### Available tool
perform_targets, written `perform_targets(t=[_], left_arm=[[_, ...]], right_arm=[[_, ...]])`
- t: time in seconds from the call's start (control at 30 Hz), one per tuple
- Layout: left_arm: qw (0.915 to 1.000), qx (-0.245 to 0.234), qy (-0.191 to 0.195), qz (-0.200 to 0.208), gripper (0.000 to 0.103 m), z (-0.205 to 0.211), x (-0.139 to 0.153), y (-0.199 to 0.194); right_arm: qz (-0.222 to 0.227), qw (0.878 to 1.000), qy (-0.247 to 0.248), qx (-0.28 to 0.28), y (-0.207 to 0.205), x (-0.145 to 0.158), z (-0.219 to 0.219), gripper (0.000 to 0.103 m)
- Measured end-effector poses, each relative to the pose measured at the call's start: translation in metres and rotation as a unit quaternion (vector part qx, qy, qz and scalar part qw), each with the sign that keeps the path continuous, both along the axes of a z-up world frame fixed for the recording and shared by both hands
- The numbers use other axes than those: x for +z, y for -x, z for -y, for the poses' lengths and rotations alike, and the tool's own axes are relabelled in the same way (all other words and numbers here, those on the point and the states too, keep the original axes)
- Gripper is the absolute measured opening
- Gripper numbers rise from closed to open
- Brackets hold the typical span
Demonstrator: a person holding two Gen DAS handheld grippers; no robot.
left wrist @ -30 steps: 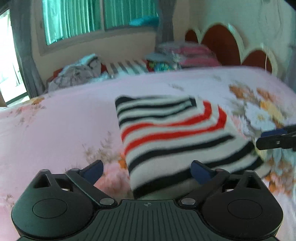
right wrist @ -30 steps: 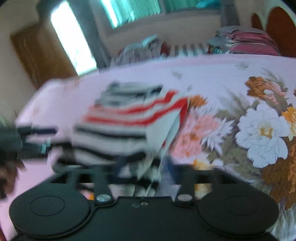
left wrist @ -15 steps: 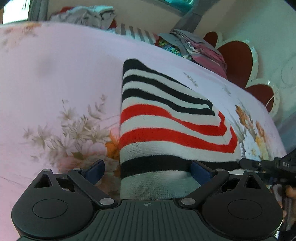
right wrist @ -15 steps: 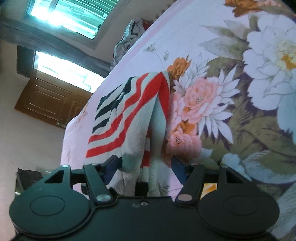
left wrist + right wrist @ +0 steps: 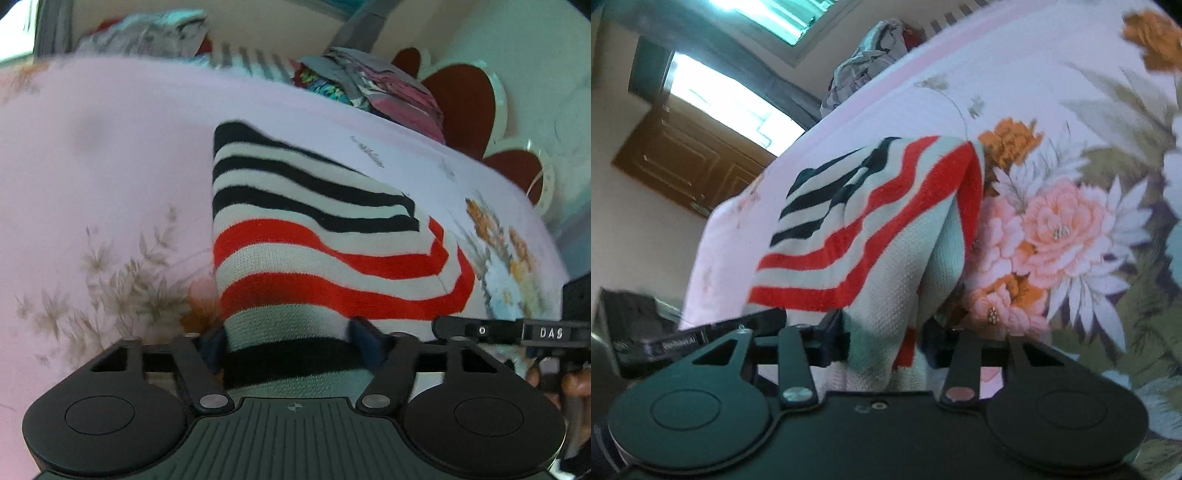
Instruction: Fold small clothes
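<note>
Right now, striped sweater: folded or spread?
Folded. The striped sweater lies doubled on the floral bedsheet, its layers stacked along the right edge.

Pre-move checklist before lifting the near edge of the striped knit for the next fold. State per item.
1. Left gripper has cloth: ok. Its jaws have just been closing, and its fingers now press the near black band of the folded black, white and red striped knit garment.
2. Right gripper has cloth: ok. Jaws just closing, pinching the garment's near right corner.
3. All layers caught on the right: cannot tell; the layers gape at the fold.
4. Garment flat on the pink floral bedsheet: ok.
5. Grippers apart: ok, though close.
6. Fold path free: ok; the clothes piles lie at the far edge.
</note>
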State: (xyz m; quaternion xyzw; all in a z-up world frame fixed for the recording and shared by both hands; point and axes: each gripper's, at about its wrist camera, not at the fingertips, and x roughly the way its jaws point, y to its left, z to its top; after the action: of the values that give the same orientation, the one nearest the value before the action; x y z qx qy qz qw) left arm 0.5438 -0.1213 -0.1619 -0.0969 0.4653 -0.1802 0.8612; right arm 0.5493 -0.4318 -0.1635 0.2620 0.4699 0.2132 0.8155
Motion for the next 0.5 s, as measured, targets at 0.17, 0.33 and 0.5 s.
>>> perform_targets(t=[0.17,0.33,0.5], left_arm=[[0.9933,-0.036,-0.089,0.065,0.053,0.028,0.026,0.016],[0.9956,-0.028,-0.077,0.047,0.054,0.022,0.017,0.005],[0.9943,-0.04,-0.075,0.064,0.053,0.016,0.02,0.012]], right_arm=[[0.049,0.997,0.055,0.009,0.015,0.024,-0.014,0.035],[0.026,0.997,0.074,-0.003,0.013,0.015,-0.017,0.035],[0.046,0.994,0.101,-0.009,0.017,0.032,-0.031,0.034]])
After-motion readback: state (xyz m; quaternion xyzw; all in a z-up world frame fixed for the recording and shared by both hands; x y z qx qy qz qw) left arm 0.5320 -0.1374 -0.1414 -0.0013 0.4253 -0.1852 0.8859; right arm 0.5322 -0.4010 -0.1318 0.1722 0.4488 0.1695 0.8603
